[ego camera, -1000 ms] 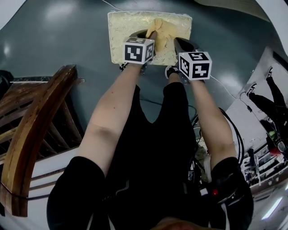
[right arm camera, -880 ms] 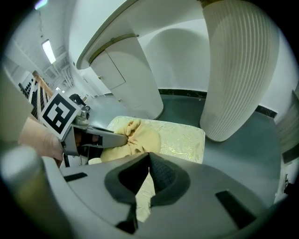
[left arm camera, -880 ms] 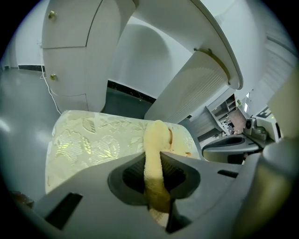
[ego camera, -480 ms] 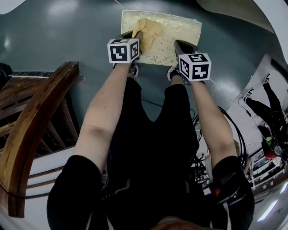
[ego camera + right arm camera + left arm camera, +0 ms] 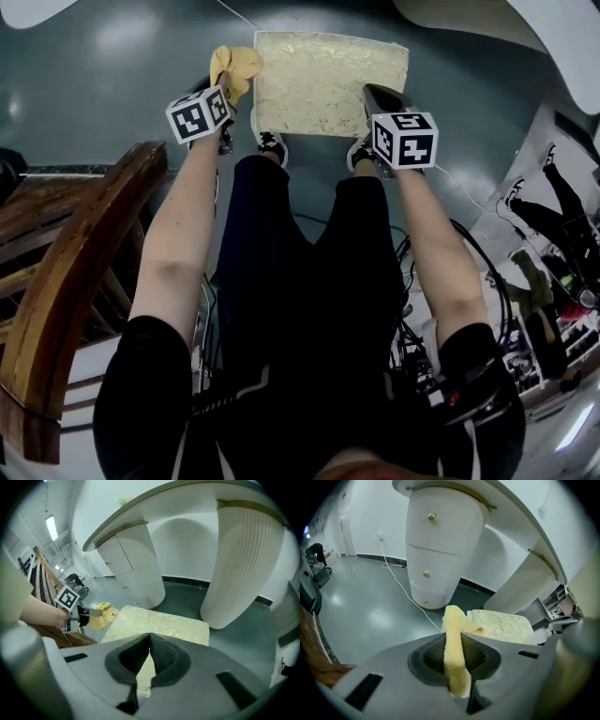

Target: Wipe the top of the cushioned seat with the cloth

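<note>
- Left gripper point(image 5: 228, 82) clamps the cloth point(image 5: 236, 64), just left of the cushioned seat point(image 5: 328, 84).
- Right gripper point(image 5: 373, 94) pinched together, empty.
- Likely between strokes; next, cloth onto seat.

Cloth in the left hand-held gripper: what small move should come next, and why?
Probably swing the left hand-held gripper rightward and down until the cloth touches the cushioned seat near its left edge. The jaws are shut on the cloth, but it hangs beside the seat, off its top, so no wiping can happen from there.
</note>
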The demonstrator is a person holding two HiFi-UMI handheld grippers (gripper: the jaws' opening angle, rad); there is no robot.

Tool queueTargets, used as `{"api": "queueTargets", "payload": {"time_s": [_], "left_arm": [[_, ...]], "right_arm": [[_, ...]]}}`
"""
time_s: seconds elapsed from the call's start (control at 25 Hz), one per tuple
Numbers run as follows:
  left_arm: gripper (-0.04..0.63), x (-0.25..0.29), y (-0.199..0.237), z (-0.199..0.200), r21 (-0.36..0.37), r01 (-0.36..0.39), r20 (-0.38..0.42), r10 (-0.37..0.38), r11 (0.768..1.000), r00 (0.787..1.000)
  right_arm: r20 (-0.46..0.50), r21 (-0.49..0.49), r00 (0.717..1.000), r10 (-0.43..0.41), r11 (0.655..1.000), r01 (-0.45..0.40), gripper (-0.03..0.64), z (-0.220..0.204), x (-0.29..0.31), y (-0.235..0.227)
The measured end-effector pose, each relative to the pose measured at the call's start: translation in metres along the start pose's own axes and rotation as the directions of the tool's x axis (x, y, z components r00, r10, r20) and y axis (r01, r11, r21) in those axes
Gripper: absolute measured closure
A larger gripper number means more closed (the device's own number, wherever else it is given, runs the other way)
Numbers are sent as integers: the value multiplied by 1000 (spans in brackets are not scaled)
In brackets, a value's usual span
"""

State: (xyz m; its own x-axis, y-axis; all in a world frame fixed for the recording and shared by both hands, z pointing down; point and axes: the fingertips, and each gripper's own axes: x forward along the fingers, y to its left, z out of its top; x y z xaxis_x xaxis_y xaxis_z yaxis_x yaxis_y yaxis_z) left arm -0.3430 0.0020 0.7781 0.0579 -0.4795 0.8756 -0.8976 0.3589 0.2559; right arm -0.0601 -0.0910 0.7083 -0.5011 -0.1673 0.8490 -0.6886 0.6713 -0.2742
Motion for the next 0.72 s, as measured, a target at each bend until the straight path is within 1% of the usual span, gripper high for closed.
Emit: {"api": "queueTargets", "payload": {"time_s": [0.12,0.2,0.28,0.4,0.48,0.64,0.72], "left_arm": [[538,-29,12,7,54,-19,2,18,998,1000],[538,-42,-1,10,89,1,3,-2,996,1000],[538,-51,-26,14,113,41,27,-44,993,999],[538,-54,-79,23,117,110,104,-122,987,987],[538,-50,-123,20,115,151,133,-166,982,977],[538,-30,-217,-7,109,227,107,-238,968,965],[538,-22,-264,-23,76,271,90,-277,960,957]], "right_arm": [[42,74,999,-28,997,25,611,3,-28,-5],[74,113,997,-36,993,27,611,3,-47,-13],[107,118,994,-31,993,19,611,2,-60,-22],[157,74,987,-28,997,16,611,4,-71,-46],[169,56,985,-24,998,15,611,-1,-79,-66],[175,77,985,-8,997,-6,611,-26,-101,-101],[193,79,981,-10,997,-6,611,-34,-114,-115]]}}
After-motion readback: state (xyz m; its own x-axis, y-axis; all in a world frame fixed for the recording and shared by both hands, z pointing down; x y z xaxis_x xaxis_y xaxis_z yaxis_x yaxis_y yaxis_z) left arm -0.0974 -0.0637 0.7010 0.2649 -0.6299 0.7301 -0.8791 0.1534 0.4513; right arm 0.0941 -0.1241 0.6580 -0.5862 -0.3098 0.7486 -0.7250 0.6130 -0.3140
